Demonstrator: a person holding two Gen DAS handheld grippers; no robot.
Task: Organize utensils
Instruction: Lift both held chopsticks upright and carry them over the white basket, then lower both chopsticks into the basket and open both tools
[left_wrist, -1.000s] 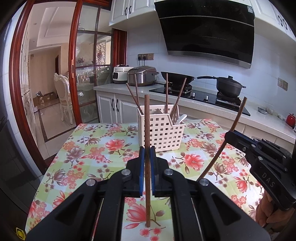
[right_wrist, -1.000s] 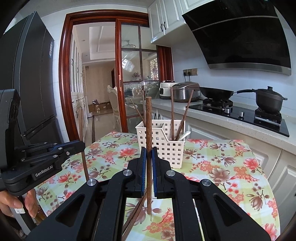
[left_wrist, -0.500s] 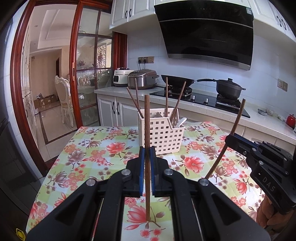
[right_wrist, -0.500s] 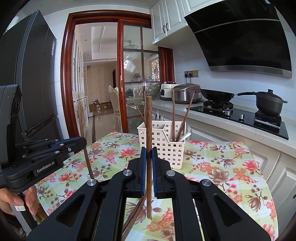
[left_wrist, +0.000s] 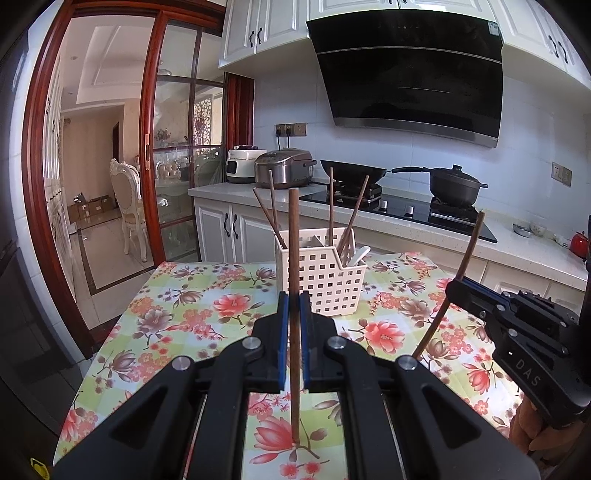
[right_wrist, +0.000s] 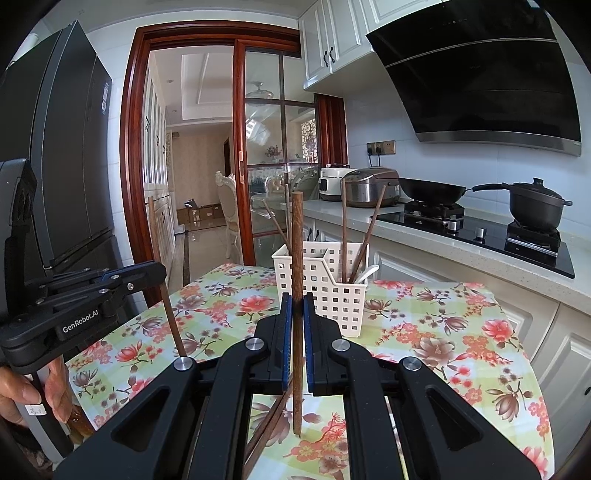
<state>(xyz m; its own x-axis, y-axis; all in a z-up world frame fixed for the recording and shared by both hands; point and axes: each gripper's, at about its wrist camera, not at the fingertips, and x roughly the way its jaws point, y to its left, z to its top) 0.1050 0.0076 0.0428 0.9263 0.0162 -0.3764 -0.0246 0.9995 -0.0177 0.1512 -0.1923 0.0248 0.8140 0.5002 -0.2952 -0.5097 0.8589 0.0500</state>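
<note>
1. Above the floral tablecloth (left_wrist: 177, 317), the left gripper (left_wrist: 291, 332) is clamped on one upright wooden chopstick (left_wrist: 293, 240).
2. The right gripper (right_wrist: 296, 332) likewise pinches its own chopstick (right_wrist: 297, 236), held near vertical.
3. The white perforated basket (right_wrist: 332, 291) stands ahead on the table, already holding several chopsticks (right_wrist: 343, 221) and a pale spoon (right_wrist: 365, 273).
4. More loose chopsticks (right_wrist: 269, 424) lie on the cloth beneath the right gripper.
5. To do the drop well, each stick should probably be carried over a chopstick compartment, its lower tip cleared above the rim, then lowered straight in before the jaws let go.
6. Moving one hand at a time would likely avoid the sticks crossing.
</note>
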